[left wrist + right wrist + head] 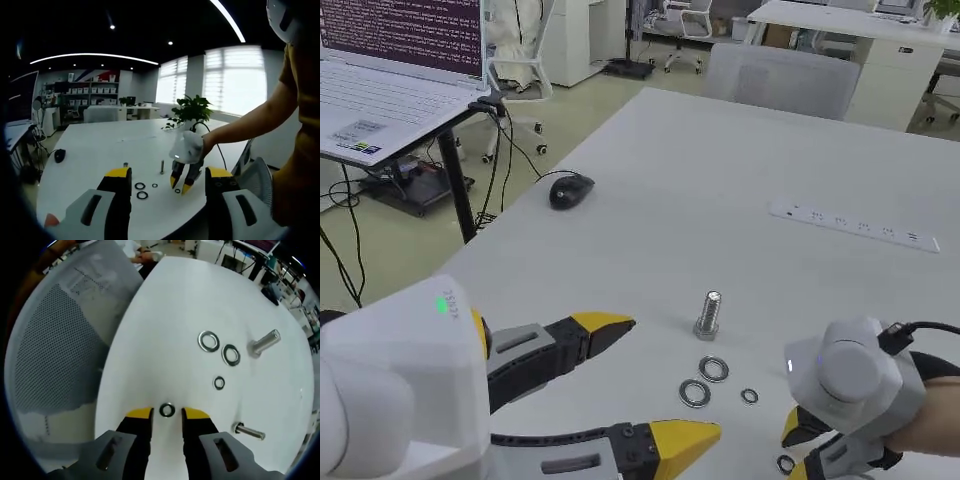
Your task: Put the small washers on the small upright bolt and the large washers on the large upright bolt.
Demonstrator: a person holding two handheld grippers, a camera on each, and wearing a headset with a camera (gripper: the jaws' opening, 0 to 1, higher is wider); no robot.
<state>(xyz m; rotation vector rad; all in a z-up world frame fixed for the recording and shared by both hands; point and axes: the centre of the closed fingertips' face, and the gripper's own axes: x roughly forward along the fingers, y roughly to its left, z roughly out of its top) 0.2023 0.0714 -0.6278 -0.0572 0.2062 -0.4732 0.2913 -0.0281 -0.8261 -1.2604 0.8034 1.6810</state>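
Near the desk's (165, 315) front edge, the right gripper (167, 416) straddles a small washer (167, 410).
Its jaws stand a little apart, the washer lying flat between the yellow tips and touching neither. Farther in lie a second small washer (219, 383), two large washers (208, 341) and the large bolt (264, 343); the small bolt (248, 431) stands off to one side. The left gripper (648, 378) hangs wide open, holding nothing.

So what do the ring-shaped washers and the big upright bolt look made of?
The silvery ring-shaped washers look like plated steel, probably: grey with bright glints. The large upright silver bolt seems the same metal: bright, reflective shank.
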